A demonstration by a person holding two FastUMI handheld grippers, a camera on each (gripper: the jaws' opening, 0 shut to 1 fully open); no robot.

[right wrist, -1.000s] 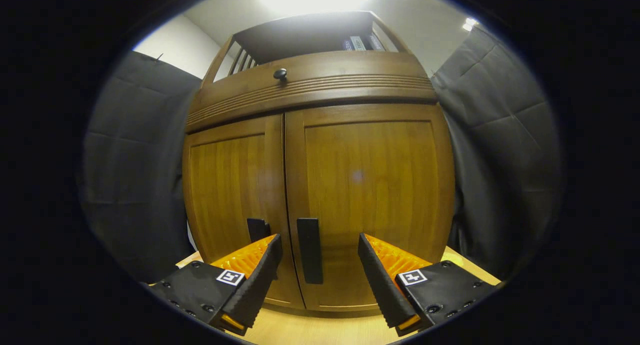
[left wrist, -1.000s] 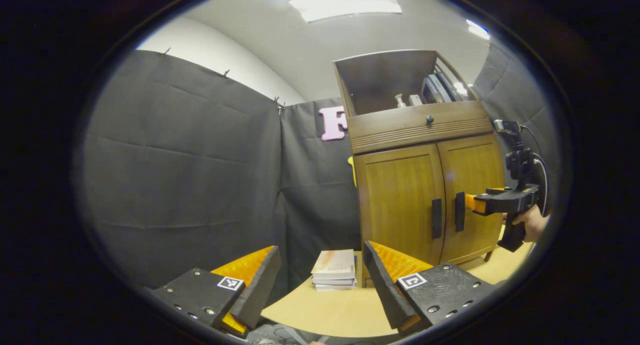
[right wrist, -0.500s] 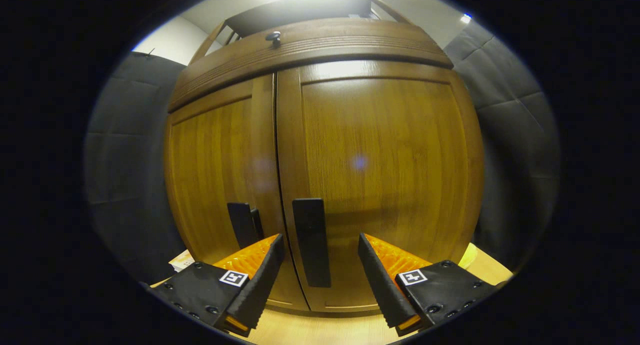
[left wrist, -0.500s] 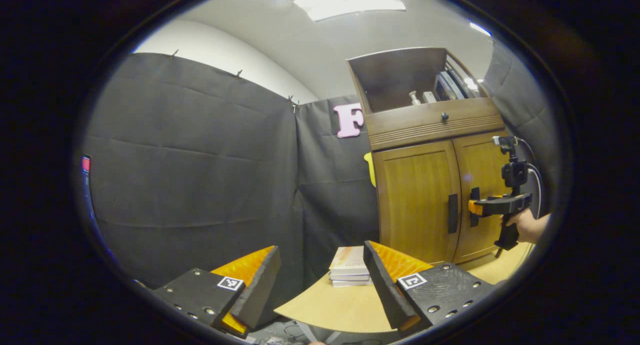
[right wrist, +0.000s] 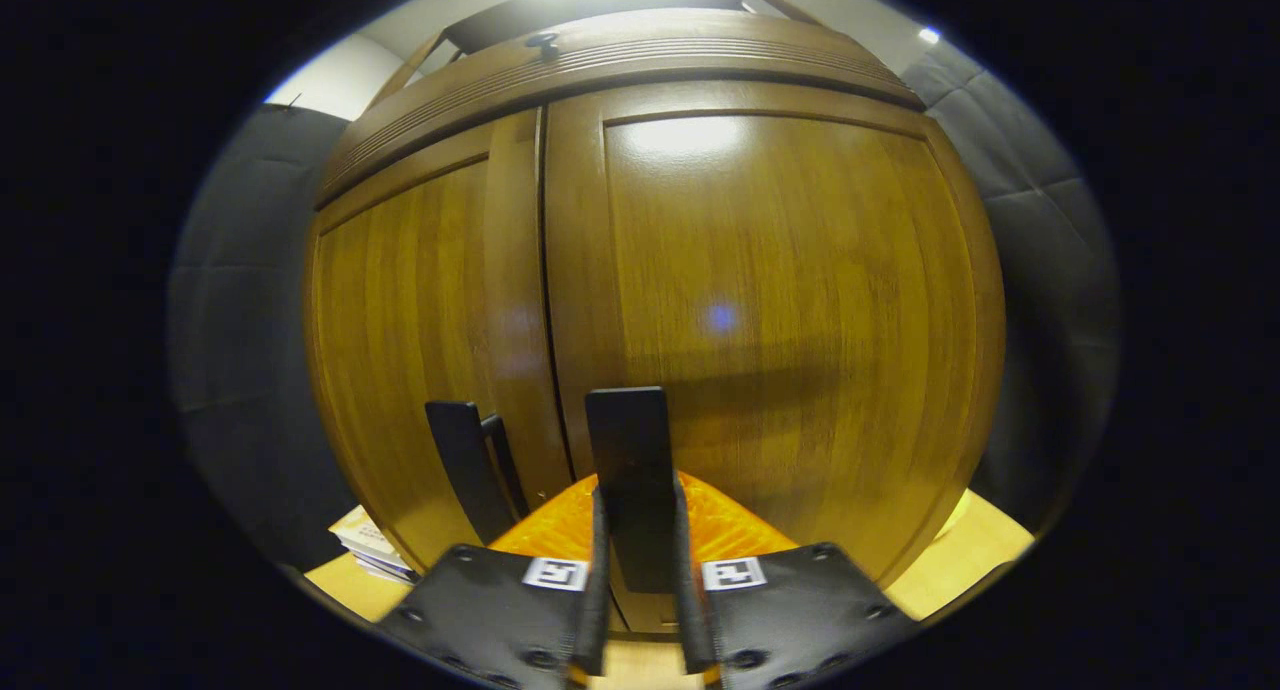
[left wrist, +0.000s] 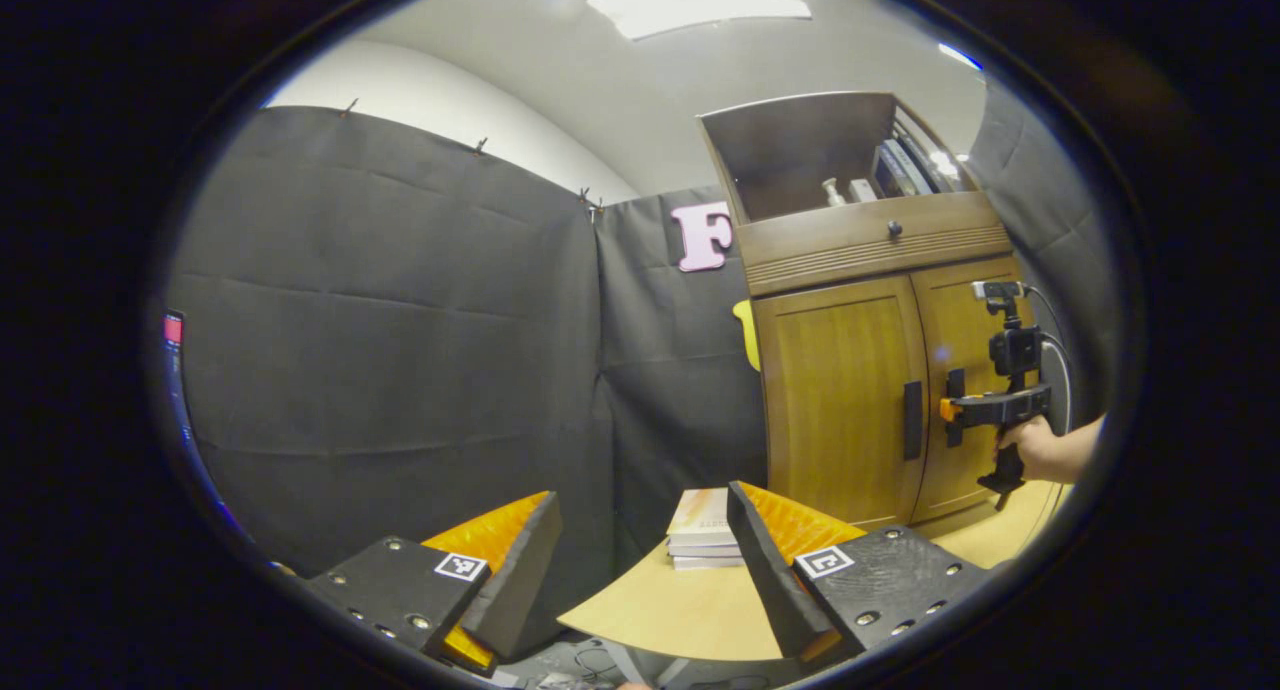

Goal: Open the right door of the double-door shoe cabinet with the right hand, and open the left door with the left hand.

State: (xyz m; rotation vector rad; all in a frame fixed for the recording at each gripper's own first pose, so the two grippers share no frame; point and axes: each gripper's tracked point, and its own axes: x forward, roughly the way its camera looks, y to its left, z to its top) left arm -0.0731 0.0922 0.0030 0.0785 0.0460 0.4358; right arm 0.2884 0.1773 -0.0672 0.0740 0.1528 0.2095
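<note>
My right gripper (right wrist: 637,610) is clamped on the right door handle (right wrist: 628,475), a flat black rectangular bar standing upright near the inner edge of the right door (right wrist: 780,320). Both ribbed dark pads press its two side faces, with the orange finger backs flaring out behind them. In the left gripper view the same right gripper (left wrist: 948,410) sits level at that handle, held by a hand (left wrist: 1040,448).

The shoe cabinet (left wrist: 880,240) stands on a pale wooden tabletop (left wrist: 680,610). Both doors are flush and closed, each a framed panel of glossy, vertically grained brown wood. The left door (right wrist: 400,320) carries a matching black bar, the left door handle (right wrist: 465,470), just beside the centre seam. Above the doors runs a grooved wooden band with a small round dark knob (left wrist: 894,228).

My left gripper (left wrist: 640,560) is well apart from the cabinet, its fingers spread wide with nothing between them: wedge-shaped orange bodies faced with dark ridged pads.

A short stack of books (left wrist: 705,530) lies flat on the tabletop near the cabinet's left corner. More books (left wrist: 900,165) stand upright in the open top compartment
</note>
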